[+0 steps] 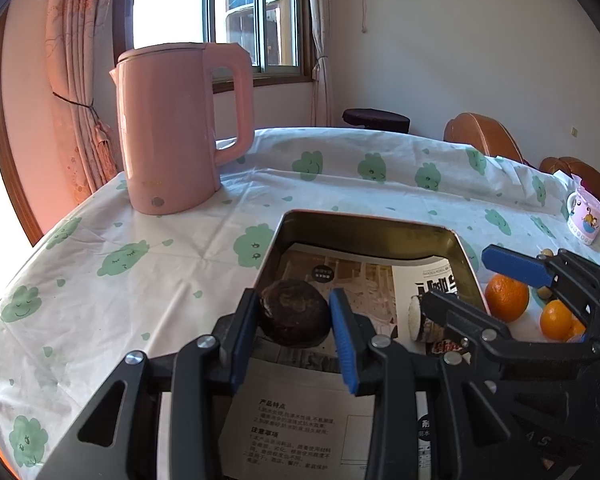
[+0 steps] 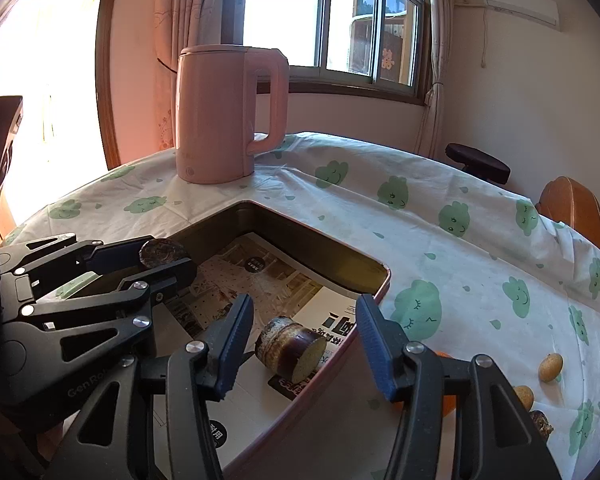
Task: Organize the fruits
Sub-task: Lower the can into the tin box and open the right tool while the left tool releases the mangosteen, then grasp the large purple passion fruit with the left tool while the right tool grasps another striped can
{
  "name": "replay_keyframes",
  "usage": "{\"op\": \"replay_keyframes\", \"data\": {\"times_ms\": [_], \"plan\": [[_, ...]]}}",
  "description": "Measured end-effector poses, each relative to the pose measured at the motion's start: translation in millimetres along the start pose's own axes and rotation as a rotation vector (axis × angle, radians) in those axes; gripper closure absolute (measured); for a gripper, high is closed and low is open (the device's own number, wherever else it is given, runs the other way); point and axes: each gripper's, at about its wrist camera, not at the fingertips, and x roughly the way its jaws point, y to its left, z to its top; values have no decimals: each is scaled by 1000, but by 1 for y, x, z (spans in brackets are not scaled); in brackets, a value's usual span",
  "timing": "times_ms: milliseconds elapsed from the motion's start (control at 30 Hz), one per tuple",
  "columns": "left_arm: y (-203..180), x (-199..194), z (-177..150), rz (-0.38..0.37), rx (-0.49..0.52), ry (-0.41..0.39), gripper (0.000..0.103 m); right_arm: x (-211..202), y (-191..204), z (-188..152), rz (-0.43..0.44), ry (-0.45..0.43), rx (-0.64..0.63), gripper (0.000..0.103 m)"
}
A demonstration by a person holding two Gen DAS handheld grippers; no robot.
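Note:
A dark brown round fruit hangs over the near left corner of the metal tin tray, and my left gripper is shut on it, blue pads against both sides. In the right wrist view the same fruit shows in the left gripper at the left. My right gripper stands open over the tray. A short dark cut piece with a yellow face lies on the printed paper between its fingers, untouched. Two oranges sit right of the tray, behind the right gripper.
A pink kettle stands at the table's far left. A patterned mug is at the far right edge. Small tan fruits lie on the tablecloth right of the tray. Brown chairs stand behind the table.

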Motion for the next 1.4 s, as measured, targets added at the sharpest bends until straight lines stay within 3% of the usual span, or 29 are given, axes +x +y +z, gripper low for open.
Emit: {"op": "replay_keyframes", "data": {"times_ms": [133, 367, 733, 867, 1100, 1400], "plan": [[2, -6, -1, 37, -16, -29, 48, -2, -6, 0, 6, -13, 28, 32], [3, -9, -1, 44, -19, -52, 47, -4, -7, 0, 0, -26, 31, 30], [6, -21, -3, 63, -42, -119, 32, -17, -6, -2, -37, -90, 35, 25], [2, -31, -7, 22, -66, -139, 27, -39, -8, -9, -45, -177, 40, 25], [-33, -52, -13, -59, -10, -162, 27, -86, -34, -28, -105, -231, 44, 25], [-103, -66, -24, -204, 105, -125, 27, -134, -112, -77, -277, -145, 183, 25]]}}
